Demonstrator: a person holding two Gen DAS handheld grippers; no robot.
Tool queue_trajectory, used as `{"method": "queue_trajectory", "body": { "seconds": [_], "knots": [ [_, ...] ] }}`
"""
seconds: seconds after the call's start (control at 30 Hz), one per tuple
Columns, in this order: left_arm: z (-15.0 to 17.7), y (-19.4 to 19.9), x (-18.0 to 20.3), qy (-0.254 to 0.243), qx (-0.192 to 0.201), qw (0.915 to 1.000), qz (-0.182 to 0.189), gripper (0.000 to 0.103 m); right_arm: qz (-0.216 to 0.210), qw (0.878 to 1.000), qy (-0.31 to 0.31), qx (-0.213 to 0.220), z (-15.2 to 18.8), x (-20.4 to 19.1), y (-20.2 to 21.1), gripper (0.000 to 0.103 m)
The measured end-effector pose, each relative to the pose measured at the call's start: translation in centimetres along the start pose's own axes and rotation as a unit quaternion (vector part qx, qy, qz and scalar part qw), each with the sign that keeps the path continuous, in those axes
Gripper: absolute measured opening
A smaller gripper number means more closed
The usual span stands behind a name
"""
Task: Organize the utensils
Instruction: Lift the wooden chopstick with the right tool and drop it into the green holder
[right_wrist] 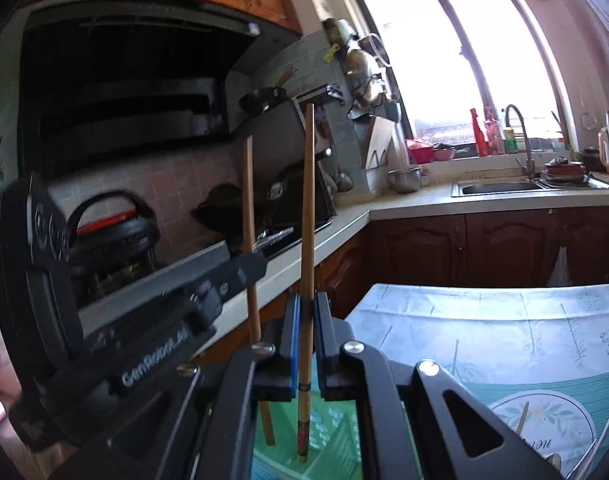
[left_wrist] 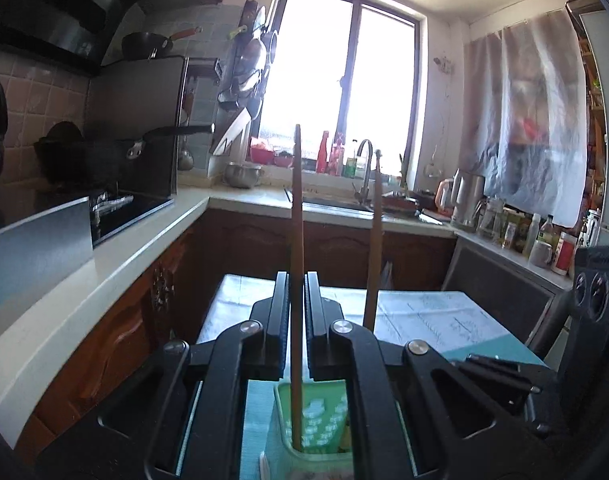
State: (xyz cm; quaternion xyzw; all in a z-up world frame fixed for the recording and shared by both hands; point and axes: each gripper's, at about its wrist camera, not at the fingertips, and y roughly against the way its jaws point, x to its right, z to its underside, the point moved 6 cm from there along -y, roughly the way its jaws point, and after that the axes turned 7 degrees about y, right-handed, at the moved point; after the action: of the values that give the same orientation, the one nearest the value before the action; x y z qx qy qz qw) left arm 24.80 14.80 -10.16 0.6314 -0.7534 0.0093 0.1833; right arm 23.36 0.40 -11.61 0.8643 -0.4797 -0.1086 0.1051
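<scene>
Two wooden chopsticks stand upright with their lower ends in a green perforated utensil holder [left_wrist: 320, 420], which also shows in the right wrist view [right_wrist: 328, 432]. My left gripper [left_wrist: 296, 292] is shut on one chopstick [left_wrist: 297, 208]. The second chopstick [left_wrist: 374, 240] stands just to its right. In the right wrist view my right gripper [right_wrist: 306, 308] has its jaws close around that second chopstick [right_wrist: 307, 208], with a thin gap showing at each pad. The left gripper [right_wrist: 248, 268] holds the first chopstick [right_wrist: 248, 216] at the left.
The holder stands on a table with a teal and white cloth [right_wrist: 484, 320]. Several loose utensils [right_wrist: 584, 452] lie on it at the right. A white counter [left_wrist: 104, 264] with a stove [left_wrist: 128, 208], pans and a sink [right_wrist: 500, 188] runs behind.
</scene>
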Motion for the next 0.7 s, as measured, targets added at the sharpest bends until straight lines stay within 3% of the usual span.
{"method": "queue_trajectory", "body": {
  "seconds": [0.03, 0.07, 0.1, 0.17, 0.23, 0.3, 0.7],
  "knots": [
    [0.5, 0.4, 0.5, -0.002, -0.007, 1.0, 0.001, 0.009, -0.004, 1.0, 0.006, -0.009, 0.7, -0.3, 0.0, 0.007],
    [0.9, 0.5, 0.7, -0.004, -0.02, 0.9998, 0.0, 0.025, -0.003, 1.0, 0.009, -0.018, 1.3, -0.5, 0.1, 0.007],
    [1.4, 0.8, 0.9, -0.005, -0.027, 0.9996, -0.004, 0.053, -0.004, 0.999, 0.011, -0.03, 1.9, -0.6, 0.2, 0.007],
    [1.7, 1.7, 1.2, 0.0, -0.013, 0.9998, -0.015, 0.081, -0.019, 0.998, 0.008, -0.058, 2.7, -0.7, 0.3, 0.014],
    [1.7, 2.9, 1.6, 0.0, 0.008, 0.9998, -0.021, 0.082, -0.021, 0.998, 0.003, -0.062, 3.0, -0.6, 0.7, 0.024],
    [1.7, 3.6, 2.6, -0.005, 0.001, 0.9997, -0.025, 0.082, -0.017, 0.998, 0.001, -0.058, 2.9, -0.5, 1.7, 0.035],
    [3.0, 7.6, 6.8, -0.017, -0.059, 0.9974, -0.037, 0.082, -0.001, 0.998, -0.009, -0.064, 2.6, 0.0, 5.7, 0.035]
  ]
}}
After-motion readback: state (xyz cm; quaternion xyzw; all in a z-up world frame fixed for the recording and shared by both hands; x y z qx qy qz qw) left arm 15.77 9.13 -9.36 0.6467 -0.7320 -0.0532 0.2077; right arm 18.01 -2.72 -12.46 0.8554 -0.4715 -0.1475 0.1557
